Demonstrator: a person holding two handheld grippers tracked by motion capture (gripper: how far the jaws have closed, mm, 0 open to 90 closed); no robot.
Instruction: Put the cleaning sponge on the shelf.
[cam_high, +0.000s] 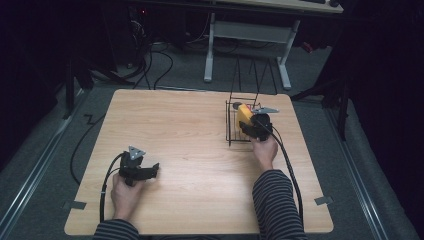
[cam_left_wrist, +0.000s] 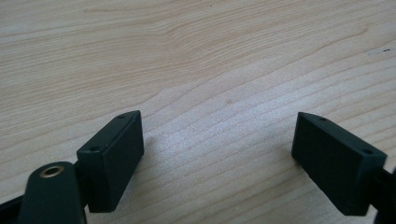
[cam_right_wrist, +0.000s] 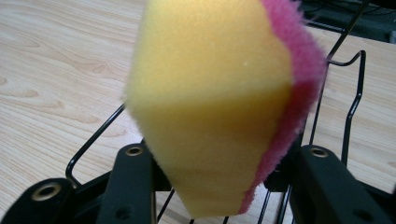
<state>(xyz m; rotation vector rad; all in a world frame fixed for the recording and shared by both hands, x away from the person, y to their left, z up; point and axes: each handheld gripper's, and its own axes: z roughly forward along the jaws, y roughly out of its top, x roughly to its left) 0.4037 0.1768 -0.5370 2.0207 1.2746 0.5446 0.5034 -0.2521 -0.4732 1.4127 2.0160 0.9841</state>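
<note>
The right gripper (cam_right_wrist: 219, 186) has its jaws on either side of a yellow foam sponge with a pink scouring face (cam_right_wrist: 219, 102); whether the pads press it cannot be told. The sponge stands inside a black wire rack (cam_high: 231, 131) on the light wooden table (cam_high: 190, 135). The left gripper (cam_left_wrist: 217, 154) rests wide open, empty, near the table's front left.

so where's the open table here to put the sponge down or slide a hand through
The widest bare stretch of table lies between the left gripper and the wire rack. The far left corner and the near edge between the two forearms are free too. It is crowded at the rack, where the right gripper holds the sponge.
</note>
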